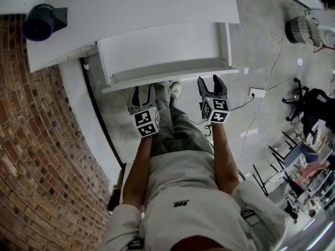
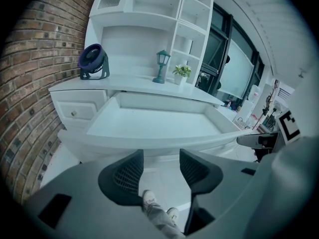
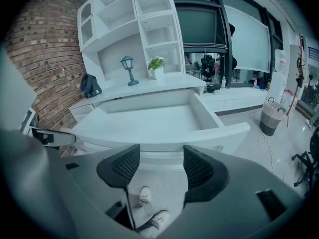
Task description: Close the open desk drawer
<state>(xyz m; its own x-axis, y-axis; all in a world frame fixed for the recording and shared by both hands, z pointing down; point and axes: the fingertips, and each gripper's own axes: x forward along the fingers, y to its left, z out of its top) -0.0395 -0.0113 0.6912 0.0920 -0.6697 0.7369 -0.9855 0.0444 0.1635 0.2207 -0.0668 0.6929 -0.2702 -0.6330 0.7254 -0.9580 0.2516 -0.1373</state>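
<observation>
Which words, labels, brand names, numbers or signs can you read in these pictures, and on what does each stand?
No text can be read.
Small black print on the person's light grey shirt: too small and blurred to read.
Left gripper and right gripper: their cubes bear black-and-white square patterns, no letters or numbers.

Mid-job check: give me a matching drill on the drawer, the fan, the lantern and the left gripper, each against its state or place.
1 drawer
2 fan
3 lantern
4 left gripper

A jaws apart, nothing between
B pulled out, open
C dark, by the brick wall
D teal, upright on the desktop

Pairs: 1-B, 2-C, 3-D, 4-A
</observation>
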